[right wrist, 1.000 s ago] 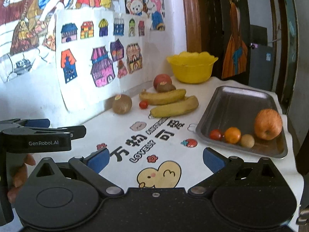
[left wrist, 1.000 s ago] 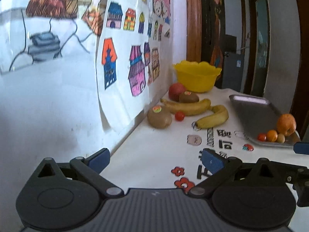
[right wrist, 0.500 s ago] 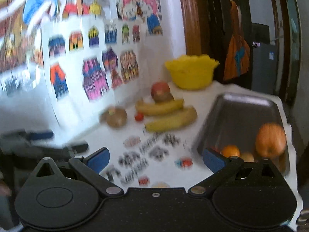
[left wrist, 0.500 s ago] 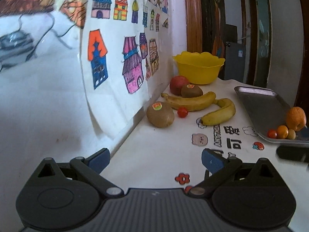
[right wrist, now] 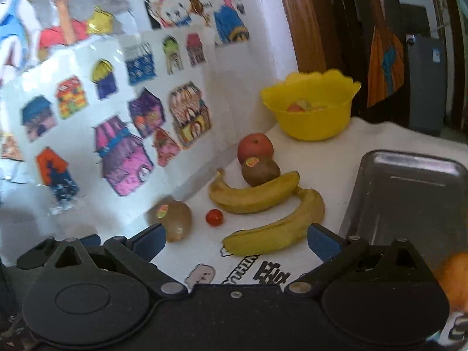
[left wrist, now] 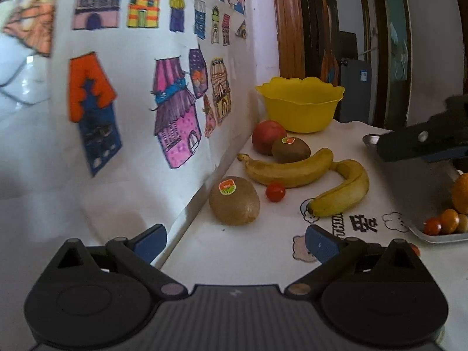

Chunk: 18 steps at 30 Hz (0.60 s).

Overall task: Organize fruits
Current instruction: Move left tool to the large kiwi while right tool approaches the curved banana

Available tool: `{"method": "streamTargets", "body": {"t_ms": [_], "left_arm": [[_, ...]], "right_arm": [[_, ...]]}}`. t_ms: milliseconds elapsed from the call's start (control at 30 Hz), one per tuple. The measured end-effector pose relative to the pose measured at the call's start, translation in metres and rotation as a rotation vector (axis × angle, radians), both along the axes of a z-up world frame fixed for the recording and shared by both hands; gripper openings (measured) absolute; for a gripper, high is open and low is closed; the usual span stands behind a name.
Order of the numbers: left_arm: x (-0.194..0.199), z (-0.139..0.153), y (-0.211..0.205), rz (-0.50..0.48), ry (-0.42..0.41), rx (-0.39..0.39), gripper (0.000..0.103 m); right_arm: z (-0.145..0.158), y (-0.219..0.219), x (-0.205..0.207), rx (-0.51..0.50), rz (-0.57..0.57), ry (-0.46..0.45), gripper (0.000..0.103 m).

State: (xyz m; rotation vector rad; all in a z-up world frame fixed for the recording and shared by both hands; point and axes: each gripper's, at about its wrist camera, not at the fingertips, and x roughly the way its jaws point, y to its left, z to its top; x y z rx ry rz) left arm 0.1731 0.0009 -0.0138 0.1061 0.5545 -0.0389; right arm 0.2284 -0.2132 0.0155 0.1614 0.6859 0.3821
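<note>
On the white table by the wall lie a stickered kiwi (left wrist: 234, 200) (right wrist: 174, 219), a cherry tomato (left wrist: 275, 192) (right wrist: 214, 217), two bananas (left wrist: 288, 169) (right wrist: 278, 231), a second kiwi (left wrist: 291, 149) and a red apple (left wrist: 267, 136). My left gripper (left wrist: 234, 241) is open and empty, a short way in front of the near kiwi. My right gripper (right wrist: 235, 239) is open and empty, low over the near banana. In the left wrist view one finger of the right gripper (left wrist: 424, 143) hangs above the metal tray (left wrist: 421, 199).
The metal tray (right wrist: 409, 193) at right holds an orange fruit (right wrist: 453, 275) and several small fruits (left wrist: 441, 225). A yellow bowl (right wrist: 310, 122) with fruit inside stands at the back. Drawings cover the wall on the left. A dark doorway lies beyond.
Both grippers have moved forward toward the fruit by the wall. The right gripper has swung left from facing the tray and now shows high at the right of the left wrist view.
</note>
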Motion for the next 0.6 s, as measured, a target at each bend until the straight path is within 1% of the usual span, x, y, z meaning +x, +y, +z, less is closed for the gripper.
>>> {"method": "streamTargets", "body": {"t_ms": [167,267,467,600], "left_arm": [[0.025,-0.005,-0.001,-0.006,0.007,0.018,0.102],[0.036,-0.008,-0.002,-0.018,0.007,0.018,0.102],[0.056,-0.016,-0.007,-0.011,0.012,0.019,0.102],[0.064,-0.018,-0.01,-0.01,0.009,0.013,0.102]], "right_arm": [[-0.022,-0.004,0.036,-0.007,0.029,0.048,0.102],[-0.034,-0.006,0.053,-0.033,0.017,0.073,0.102],[-0.049,-0.006,0.075,-0.063,0.004,0.086,0.102],[-0.057,-0.007,0.083,-0.057,0.01,0.097,0.102]]}}
